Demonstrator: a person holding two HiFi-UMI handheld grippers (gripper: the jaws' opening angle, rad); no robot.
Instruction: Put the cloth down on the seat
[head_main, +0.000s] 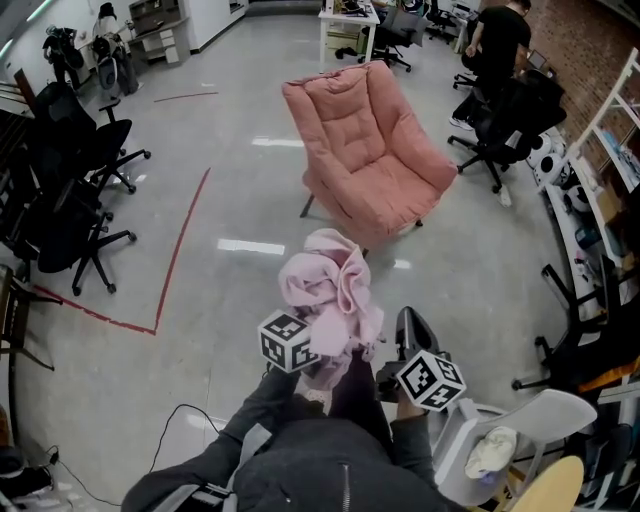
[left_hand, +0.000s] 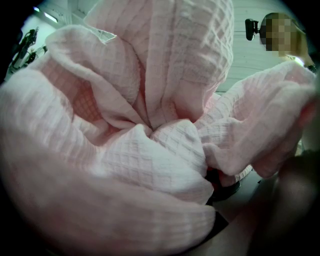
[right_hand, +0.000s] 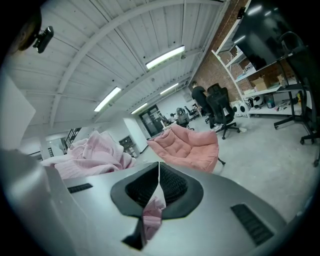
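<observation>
A bunched pale pink cloth hangs in the air in front of me, between my two grippers. In the left gripper view the cloth fills the picture; its folds gather to a pinch in the middle and cover the jaws. My left gripper sits under the bundle, shut on it. My right gripper is shut, with a strip of pink cloth pinched between its black pads; in the head view it is at the bundle's right. The pink armchair stands farther ahead on the floor, its seat bare.
Black office chairs stand at the left by a red tape line. A white chair with a rag on it is close at my right. More black chairs, shelves and a person are at the back right.
</observation>
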